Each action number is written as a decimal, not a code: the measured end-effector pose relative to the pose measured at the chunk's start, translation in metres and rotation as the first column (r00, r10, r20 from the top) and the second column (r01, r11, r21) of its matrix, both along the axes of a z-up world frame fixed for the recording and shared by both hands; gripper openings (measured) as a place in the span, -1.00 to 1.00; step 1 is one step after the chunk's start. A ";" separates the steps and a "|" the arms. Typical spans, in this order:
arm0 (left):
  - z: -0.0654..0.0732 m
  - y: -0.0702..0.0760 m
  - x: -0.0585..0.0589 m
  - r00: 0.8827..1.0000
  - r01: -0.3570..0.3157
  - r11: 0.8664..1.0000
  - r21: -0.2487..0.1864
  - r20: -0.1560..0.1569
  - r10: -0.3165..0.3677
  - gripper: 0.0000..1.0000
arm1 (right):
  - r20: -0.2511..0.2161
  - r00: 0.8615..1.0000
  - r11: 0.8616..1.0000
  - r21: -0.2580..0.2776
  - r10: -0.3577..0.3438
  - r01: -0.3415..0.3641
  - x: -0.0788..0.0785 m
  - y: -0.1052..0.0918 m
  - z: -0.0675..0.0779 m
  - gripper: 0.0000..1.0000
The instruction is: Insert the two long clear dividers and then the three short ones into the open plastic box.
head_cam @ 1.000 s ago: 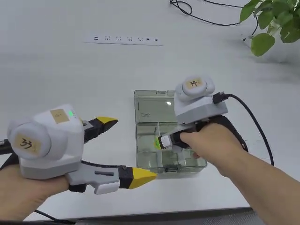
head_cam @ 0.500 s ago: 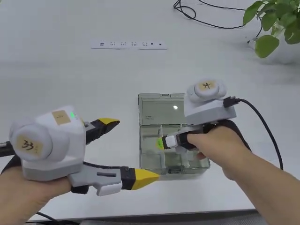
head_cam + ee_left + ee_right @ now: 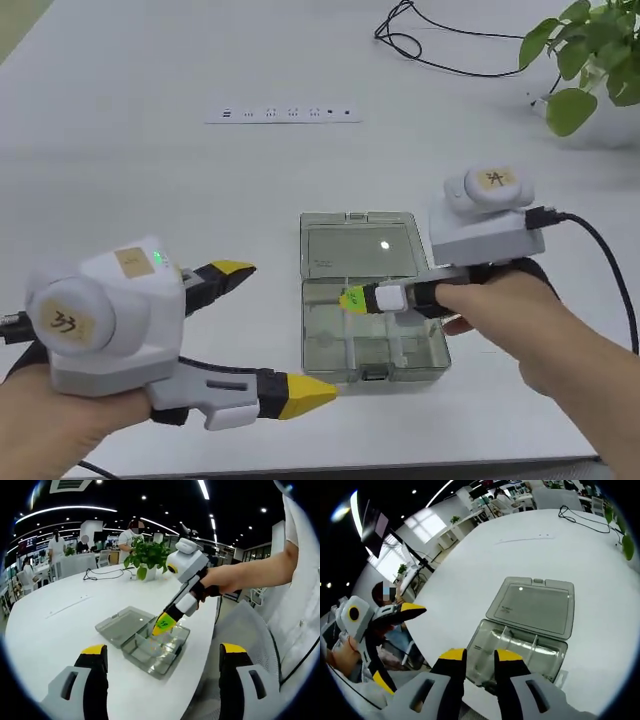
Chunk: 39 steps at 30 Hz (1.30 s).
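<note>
Tabletop (image 3: 150,170): plain white noted. Plastic box (image 3: 360,245): smoky grey-green and see-through; dividers (image 3: 397,345) inside recorded as colourless. Left gripper (image 3: 280,330): white housing, black jaws tipped yellow, one green lamp lit (a tan round sticker carries dark marks). Right gripper (image 3: 352,299): same white and black, tip yellow-green. At the far edge, a white power strip (image 3: 283,113). At the far right corner, a black cable (image 3: 462,70) and green leaves (image 3: 590,50).

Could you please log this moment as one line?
left claw open, left of box | right claw over box, narrow gap, grip unclear | dividers in box
</note>
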<state>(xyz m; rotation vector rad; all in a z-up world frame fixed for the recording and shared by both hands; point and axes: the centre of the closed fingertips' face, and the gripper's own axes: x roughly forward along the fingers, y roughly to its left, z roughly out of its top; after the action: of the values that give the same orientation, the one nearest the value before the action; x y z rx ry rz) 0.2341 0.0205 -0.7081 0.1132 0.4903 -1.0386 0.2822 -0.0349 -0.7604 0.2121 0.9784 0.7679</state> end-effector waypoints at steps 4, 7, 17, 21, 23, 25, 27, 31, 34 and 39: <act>-0.001 0.004 0.000 1.000 -0.002 1.000 0.010 0.000 0.002 0.89 | 0.031 1.000 0.999 0.039 0.006 -0.007 0.002 -0.004 0.015 -0.50; -0.001 0.006 0.000 1.000 -0.004 1.000 0.010 0.002 0.004 0.89 | 0.068 0.998 0.998 0.057 0.018 -0.022 0.002 -0.008 0.028 -0.47; 0.000 0.012 -0.001 1.000 -0.019 1.000 0.020 0.008 0.019 0.89 | 0.215 0.963 0.986 -0.001 0.163 -0.167 -0.011 -0.027 0.044 -0.30; -0.001 0.014 -0.003 1.000 -0.021 0.999 0.026 0.008 0.021 0.88 | 0.249 0.943 0.975 -0.050 0.221 -0.215 -0.018 -0.042 0.046 -0.21; -0.001 0.014 -0.004 1.000 -0.025 0.999 0.025 0.009 0.025 0.88 | 0.253 0.938 0.971 -0.074 0.238 -0.227 -0.021 -0.048 0.046 -0.21; 0.000 0.014 -0.004 1.000 -0.030 0.999 0.021 0.010 0.030 0.89 | 0.260 0.931 0.966 -0.089 0.256 -0.241 -0.024 -0.054 0.046 -0.20; 0.000 0.014 -0.005 0.999 -0.031 0.999 0.020 0.011 0.031 0.89 | 0.278 0.914 0.955 -0.123 0.295 -0.271 -0.026 -0.060 0.045 -0.17; -0.001 0.015 -0.007 1.000 -0.025 0.999 0.027 0.010 0.025 0.89 | 0.293 0.899 0.943 -0.159 0.327 -0.291 -0.025 -0.076 0.044 -0.13; -0.002 0.015 -0.007 1.000 -0.023 0.999 0.029 0.009 0.023 0.89 | 0.299 0.893 0.939 -0.176 0.336 -0.294 -0.023 -0.086 0.046 -0.13; -0.004 0.015 -0.006 1.000 -0.021 0.999 0.028 0.005 0.021 0.89 | 0.306 0.869 0.917 -0.215 0.390 -0.336 -0.023 -0.098 0.044 -0.07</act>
<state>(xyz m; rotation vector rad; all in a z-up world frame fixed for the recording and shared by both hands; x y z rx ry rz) 0.2281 0.0356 -0.7118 0.1352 0.5015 -1.0107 0.2595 -0.1326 -0.7165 -0.2485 0.7447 1.0297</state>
